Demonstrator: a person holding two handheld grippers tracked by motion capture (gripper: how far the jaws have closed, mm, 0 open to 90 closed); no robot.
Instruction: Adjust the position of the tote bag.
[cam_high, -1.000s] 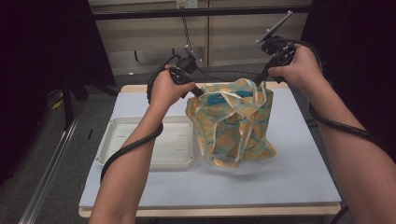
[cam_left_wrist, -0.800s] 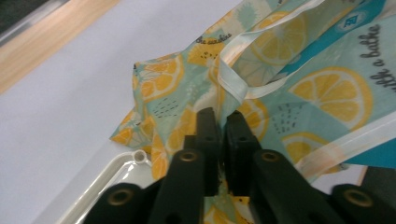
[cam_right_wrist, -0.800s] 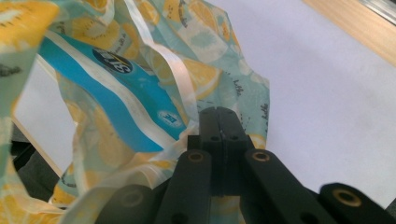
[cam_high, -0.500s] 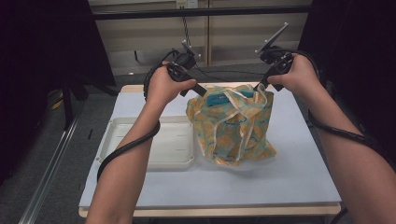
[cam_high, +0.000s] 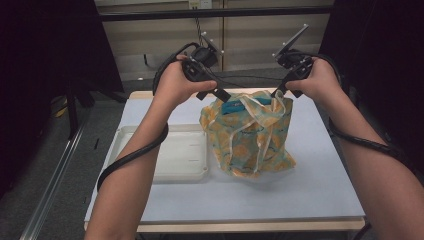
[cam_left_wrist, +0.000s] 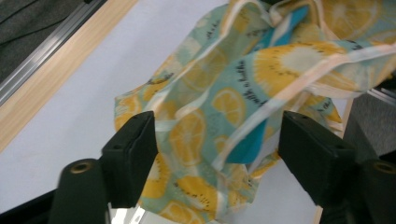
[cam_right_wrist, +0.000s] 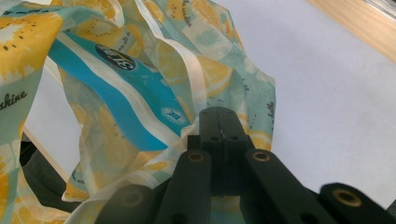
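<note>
- The right gripper (cam_right_wrist: 223, 122) has its fingers pinched tight on the bag (cam_high: 250, 137) rim, mid frame.
- The left gripper (cam_left_wrist: 219, 149) has its fingers wide around the other side; close gently, then pull the bag open.

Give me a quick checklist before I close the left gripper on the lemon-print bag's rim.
1. Right gripper clamped on the lemon-print bag: ok, jaws shut with the bag's rim pinched between them.
2. Left gripper ready: ok, jaws wide open.
3. Fabric between the left jaws: ok, the bag's rim and a pale handle strap lie across the gap.
4. Bag supported: ok, its base rests on the table.
5. White tray out of the way: ok, beside the bag on the person's left.
6. Blue packet in the bag secure: cannot tell.
</note>
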